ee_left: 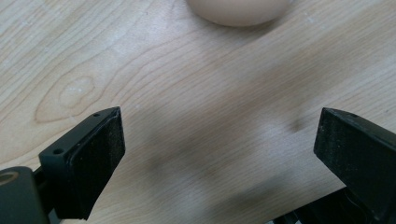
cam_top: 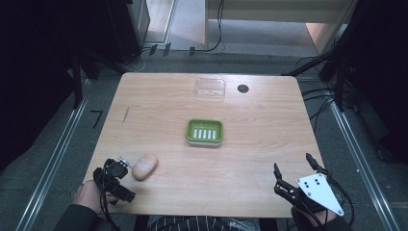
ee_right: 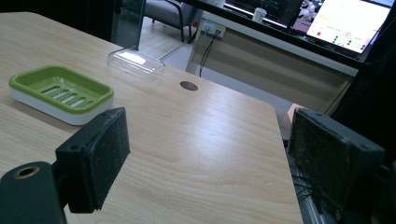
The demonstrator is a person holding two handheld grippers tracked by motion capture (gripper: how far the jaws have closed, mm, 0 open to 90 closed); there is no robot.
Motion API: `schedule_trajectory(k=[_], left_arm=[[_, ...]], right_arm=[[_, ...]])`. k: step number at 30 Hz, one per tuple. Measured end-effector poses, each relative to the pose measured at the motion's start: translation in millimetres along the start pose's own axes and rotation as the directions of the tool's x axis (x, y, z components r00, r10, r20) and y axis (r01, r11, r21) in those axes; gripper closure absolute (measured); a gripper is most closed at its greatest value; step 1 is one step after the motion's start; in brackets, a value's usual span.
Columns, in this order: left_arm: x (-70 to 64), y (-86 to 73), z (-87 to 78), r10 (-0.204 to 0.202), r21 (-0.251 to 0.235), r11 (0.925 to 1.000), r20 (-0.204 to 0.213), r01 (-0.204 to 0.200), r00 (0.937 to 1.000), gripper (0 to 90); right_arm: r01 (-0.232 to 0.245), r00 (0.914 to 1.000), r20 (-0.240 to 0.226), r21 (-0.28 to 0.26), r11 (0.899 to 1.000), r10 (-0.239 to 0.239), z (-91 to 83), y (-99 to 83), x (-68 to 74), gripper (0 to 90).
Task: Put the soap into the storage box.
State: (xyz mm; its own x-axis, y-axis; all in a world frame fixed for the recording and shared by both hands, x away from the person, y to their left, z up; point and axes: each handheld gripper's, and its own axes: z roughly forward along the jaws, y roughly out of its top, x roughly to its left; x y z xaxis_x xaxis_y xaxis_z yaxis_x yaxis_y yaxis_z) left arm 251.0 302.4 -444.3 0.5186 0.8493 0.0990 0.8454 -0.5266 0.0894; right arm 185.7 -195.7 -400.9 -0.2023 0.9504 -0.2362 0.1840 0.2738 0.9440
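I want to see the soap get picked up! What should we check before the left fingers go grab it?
1. Left gripper open: ok, wide gap between its fingers.
2. Soap lined up: ok, it lies just ahead of the opening, apart from both fingers.
3. Nothing between fingers and soap: ok, bare table.
4. Green soap dish empty and free: ok, nothing in it.
5. Clear lid out of the way: ok, at the far edge, apart from the dish.
6. Right gripper out of the way: ok, open at the near right corner.
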Motion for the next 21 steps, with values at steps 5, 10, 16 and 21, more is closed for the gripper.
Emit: schedule_trajectory(k=[5, 10, 16, 21], left_arm=[[0.0, -0.3, -0.4, -0.005, -0.007, 1.0, 0.001, 0.005, 1.0, 2.0], [-0.4, 1.6, -0.8, -0.005, -0.008, 1.0, 0.008, 0.005, 1.0, 1.5], [-2.1, 0.3, -2.9, -0.009, -0.02, 0.9998, 0.01, 0.009, 0.9999, 0.5], [-0.6, 1.7, -4.4, -0.001, -0.018, 0.9998, 0.019, 0.001, 0.9998, 0.0]], right_arm=[[0.007, 1.0, -0.004, -0.004, 1.0, -0.007, 0.6, 0.4, 0.8, 13.4], [0.004, 1.0, -0.004, -0.006, 1.0, -0.004, 1.6, -0.1, -1.1, 13.4], [-0.01, 0.9999, -0.009, -0.01, 1.0, 0.01, 3.5, -0.1, -1.2, 13.4], [0.005, 0.9999, -0.015, -0.013, 1.0, -0.006, 4.7, 1.1, 0.6, 13.4]])
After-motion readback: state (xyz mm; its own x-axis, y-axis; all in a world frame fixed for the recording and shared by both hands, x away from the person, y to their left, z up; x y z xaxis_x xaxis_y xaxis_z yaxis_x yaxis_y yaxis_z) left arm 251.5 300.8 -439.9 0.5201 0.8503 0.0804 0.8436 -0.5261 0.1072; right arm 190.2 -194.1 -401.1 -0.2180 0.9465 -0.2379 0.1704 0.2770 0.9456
